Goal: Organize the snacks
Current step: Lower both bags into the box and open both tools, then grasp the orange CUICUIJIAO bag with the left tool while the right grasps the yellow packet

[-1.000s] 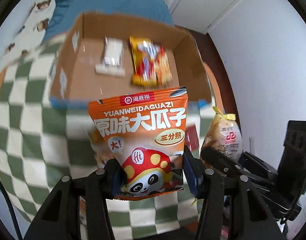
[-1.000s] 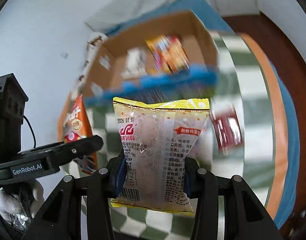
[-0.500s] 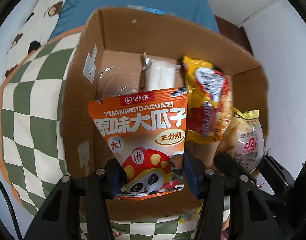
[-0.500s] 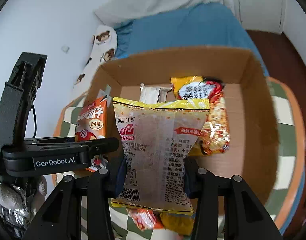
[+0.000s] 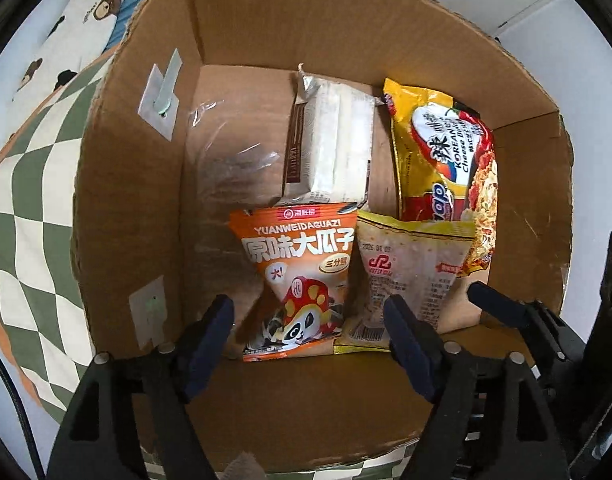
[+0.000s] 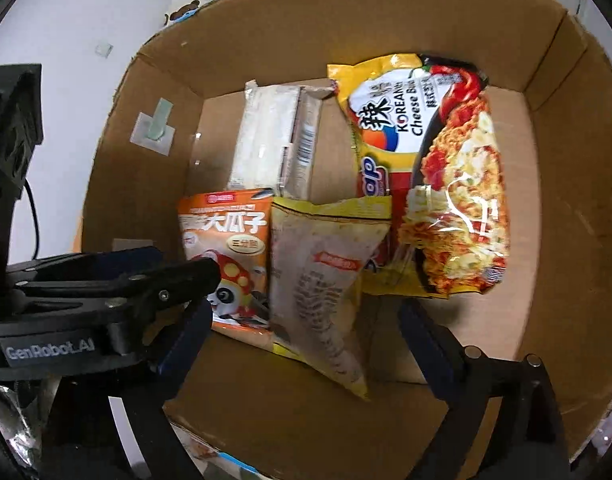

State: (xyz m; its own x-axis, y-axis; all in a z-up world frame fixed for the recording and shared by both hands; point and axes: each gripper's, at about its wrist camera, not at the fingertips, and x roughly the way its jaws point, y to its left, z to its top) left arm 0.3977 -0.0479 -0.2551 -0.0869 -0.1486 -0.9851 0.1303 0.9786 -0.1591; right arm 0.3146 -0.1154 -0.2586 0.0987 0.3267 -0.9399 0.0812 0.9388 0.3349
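Observation:
Both grippers hang over an open cardboard box. My left gripper is open; the orange sunflower-seed packet lies free in the box just beyond its fingers, also seen in the right wrist view. My right gripper is open; the pale yellow snack packet lies loose between its fingers, beside the orange one, also in the left wrist view. Behind them lie a white wrapped packet and a yellow cheese noodle packet.
The box stands on a green and white checked cloth. A bear-print pillow lies behind the box at the left. The left gripper's body crosses the lower left of the right wrist view.
Both grippers moved down into the box and opened. The orange packet and the pale yellow packet dropped out of the jaws and now lie on the box floor.

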